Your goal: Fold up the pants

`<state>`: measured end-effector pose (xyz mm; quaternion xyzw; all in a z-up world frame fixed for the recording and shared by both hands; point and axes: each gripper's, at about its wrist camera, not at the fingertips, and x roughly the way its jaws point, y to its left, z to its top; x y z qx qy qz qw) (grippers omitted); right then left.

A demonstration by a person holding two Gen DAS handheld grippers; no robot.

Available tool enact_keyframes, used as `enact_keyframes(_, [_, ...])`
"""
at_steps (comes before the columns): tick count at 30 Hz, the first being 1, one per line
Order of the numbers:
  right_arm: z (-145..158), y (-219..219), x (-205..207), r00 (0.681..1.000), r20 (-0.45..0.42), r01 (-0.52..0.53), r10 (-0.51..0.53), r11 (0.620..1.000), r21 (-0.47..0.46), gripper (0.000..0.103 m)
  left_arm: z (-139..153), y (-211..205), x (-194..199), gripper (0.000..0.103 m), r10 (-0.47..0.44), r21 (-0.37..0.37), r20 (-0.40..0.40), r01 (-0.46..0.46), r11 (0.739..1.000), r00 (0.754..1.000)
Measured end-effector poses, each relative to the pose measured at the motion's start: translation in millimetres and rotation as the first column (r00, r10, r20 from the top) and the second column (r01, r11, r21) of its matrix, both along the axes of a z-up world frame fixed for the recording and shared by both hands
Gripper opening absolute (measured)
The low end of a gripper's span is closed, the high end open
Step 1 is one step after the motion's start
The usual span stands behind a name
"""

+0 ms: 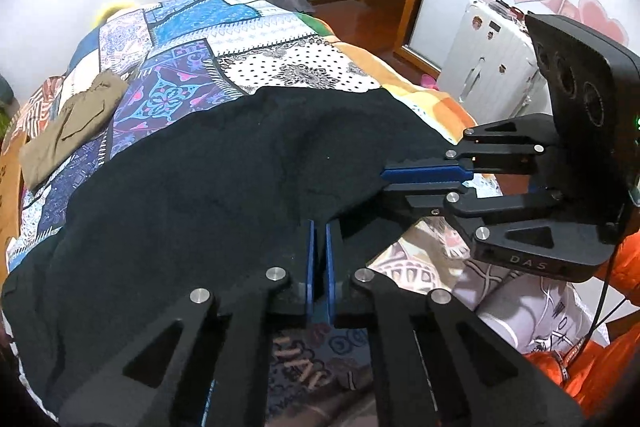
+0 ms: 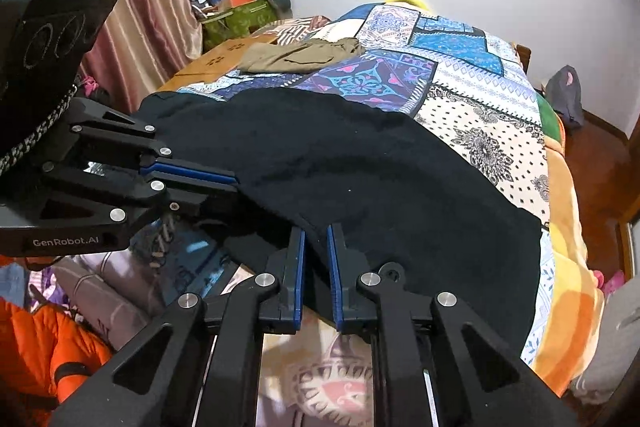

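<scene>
Black pants (image 1: 200, 195) lie spread across the patchwork bedspread; they also fill the middle of the right wrist view (image 2: 360, 179). My left gripper (image 1: 319, 227) is shut on the near edge of the pants. It also shows in the right wrist view (image 2: 236, 183), clamped on the fabric edge. My right gripper (image 2: 316, 233) grips the near edge of the pants, with cloth between its blue pads. It also shows in the left wrist view (image 1: 384, 183), closed on the cloth. Both hold the edge lifted a little off the bed.
Folded khaki pants (image 1: 72, 123) lie at the far left of the bed, also in the right wrist view (image 2: 300, 57). A white suitcase (image 1: 492, 63) stands right of the bed. An orange jacket (image 2: 40, 347) and pillows lie near me. A cluttered pile (image 2: 236, 3) sits by the curtain.
</scene>
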<state>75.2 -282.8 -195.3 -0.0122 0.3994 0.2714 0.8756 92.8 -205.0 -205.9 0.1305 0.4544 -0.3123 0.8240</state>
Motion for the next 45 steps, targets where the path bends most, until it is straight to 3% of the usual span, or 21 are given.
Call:
enact_keyframes(10, [-9, -12, -8, 0.994, -0.105, 0.035, -0.03, 0.999, 0.041, 0.011, -12, -2, -6, 0.005, -0.003, 0.01, -0.047, 0.003, 1.0, 0.999])
enact_keyframes(15, [6, -31, -16, 0.992, -0.092, 0.094, -0.089, 0.994, 0.049, 0.013, 5, 4, -10, 0.007, -0.017, -0.059, -0.047, 0.015, 0.998, 0.999])
enact_keyframes(19, [19, -45, -18, 0.987, -0.067, 0.152, -0.148, 0.986, 0.07, 0.026, 22, 6, -9, 0.007, -0.001, -0.095, -0.008, 0.0, 0.995, 1.0])
enact_keyframes(21, [21, -47, -14, 0.984, -0.055, 0.171, -0.168, 0.982, 0.074, 0.027, 25, 8, -1, 0.007, 0.023, -0.108, -0.004, -0.023, 0.994, 1.0])
enact_keyframes(29, [-2, -44, 15, 0.97, -0.086, 0.232, -0.226, 0.971, 0.062, 0.036, -1, 7, 39, 0.007, 0.135, -0.076, -0.046, -0.138, 0.987, 0.99])
enact_keyframes(33, [-31, -54, 22, 0.949, -0.158, 0.278, -0.272, 0.96, 0.017, 0.037, -28, 2, 49, 0.011, 0.151, -0.041, -0.103, -0.155, 0.987, 0.983])
enact_keyframes(36, [-49, -77, 16, 0.924, -0.226, 0.327, -0.308, 0.944, 0.049, 0.04, -31, -1, 46, 0.021, 0.148, -0.043, -0.086, -0.152, 0.987, 0.985])
enact_keyframes(40, [-62, -109, 6, 0.887, -0.275, 0.392, -0.371, 0.92, 0.025, 0.045, -31, -12, 44, 0.033, 0.13, -0.044, -0.082, -0.134, 0.99, 0.988])
enact_keyframes(45, [-70, -129, -10, 0.855, -0.265, 0.432, -0.446, 0.895, -0.111, 0.045, -32, -31, 41, 0.035, 0.11, -0.009, -0.037, -0.111, 0.994, 0.993])
